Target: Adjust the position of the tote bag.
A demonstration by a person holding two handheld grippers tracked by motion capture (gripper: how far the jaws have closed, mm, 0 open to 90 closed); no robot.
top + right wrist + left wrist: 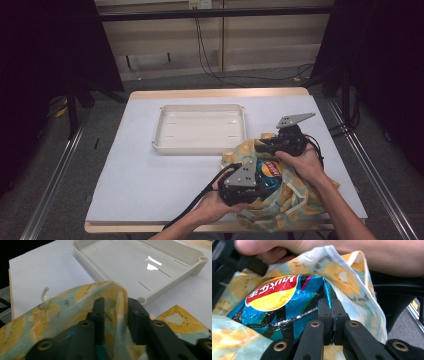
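Observation:
A cloth bag [295, 200] printed with orange and kiwi slices lies at the table's front right. In its mouth sits a blue chip bag [270, 169] with a red and yellow logo [277, 297]. My left gripper [260, 182] reaches in from the left, and its jaws [332, 307] are shut on the chip bag's edge. My right gripper [261, 146] is at the cloth bag's far rim. In the right gripper view its jaws [116, 307] stand apart with a fold of the cloth bag [62, 307] between them, and the pads are not pressing on it. A hand lies over the cloth bag [347, 277].
An empty white tray [200, 147] stands at the middle of the white table [145, 165], just behind the bag; its near corner [200, 263] is close to my right gripper. Bare tabletop lies to the left. Black cables trail from both grippers toward the front edge.

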